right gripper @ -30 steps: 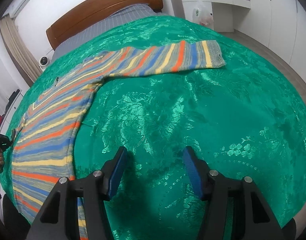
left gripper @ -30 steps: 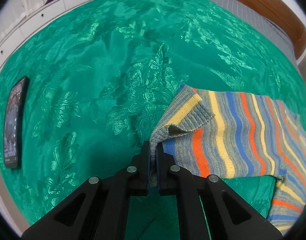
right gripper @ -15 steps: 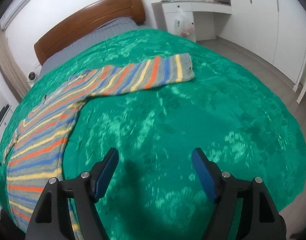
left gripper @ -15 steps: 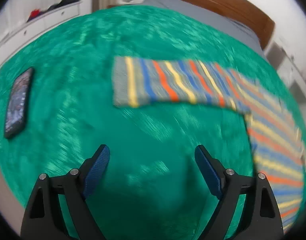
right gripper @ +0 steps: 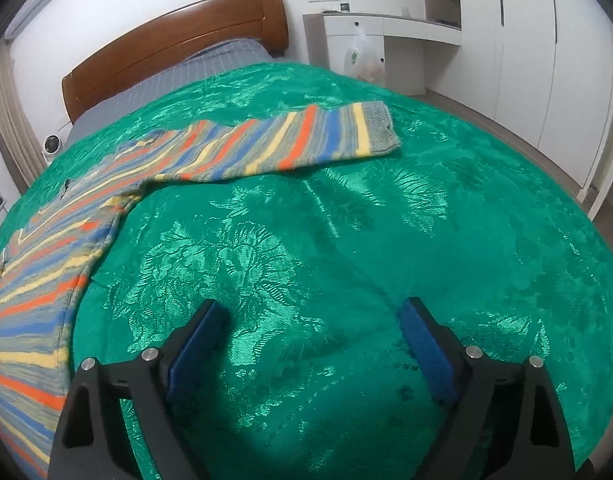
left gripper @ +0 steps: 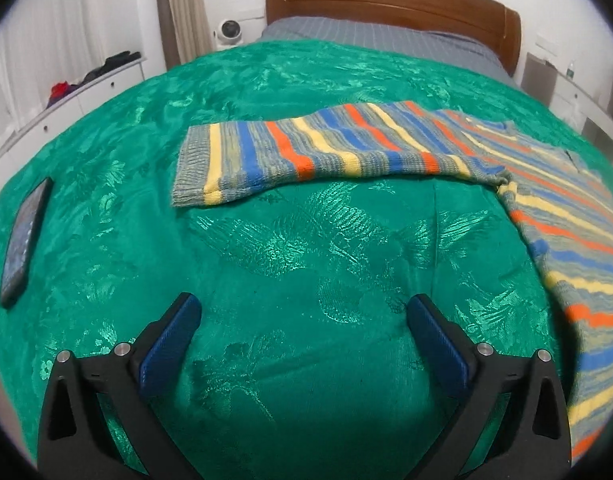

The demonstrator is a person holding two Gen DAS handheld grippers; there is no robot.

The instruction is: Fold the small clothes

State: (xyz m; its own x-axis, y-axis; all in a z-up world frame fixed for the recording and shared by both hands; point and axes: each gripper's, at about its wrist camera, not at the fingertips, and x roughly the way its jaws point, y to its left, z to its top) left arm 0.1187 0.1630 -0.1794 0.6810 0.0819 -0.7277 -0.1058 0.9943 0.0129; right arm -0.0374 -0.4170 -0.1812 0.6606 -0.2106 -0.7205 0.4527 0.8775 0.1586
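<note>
Striped knit sweater (left gripper: pixel 538 184) lies flat on the green bedspread (left gripper: pixel 306 264), body toward the foot side, sleeves spread out to either side. Left sleeve (left gripper: pixel 306 152) runs straight out from the sweater body, grey ribbed cuff at its far end, flat on the spread; seen from the right wrist, the other sleeve (right gripper: pixel 290 144) extends likewise, cuff flat, slightly rumpled where it joins the body (right gripper: pixel 46 260). Left tongs (left gripper: pixel 302 316) spread wide, blue pads (left gripper: pixel 168 344) apart, nothing between them, hovering over bare bedspread well short of the left sleeve. Right tongs (right gripper: pixel 312 320) also spread wide and holding nothing, over bare bedspread, sweater body off to their left side, sleeve well ahead. Dark phone (left gripper: pixel 22 236) lies on the bedspread, far to the cuff side of the left sleeve, near the bed's edge. Wooden headboard (left gripper: pixel 390 8) beyond the sweater, grey striped sheet (left gripper: pixel 370 36) showing below it. White plastic bag (right gripper: pixel 360 56) stands by the white desk unit (right gripper: pixel 386 32) past the right sleeve cuff.
</note>
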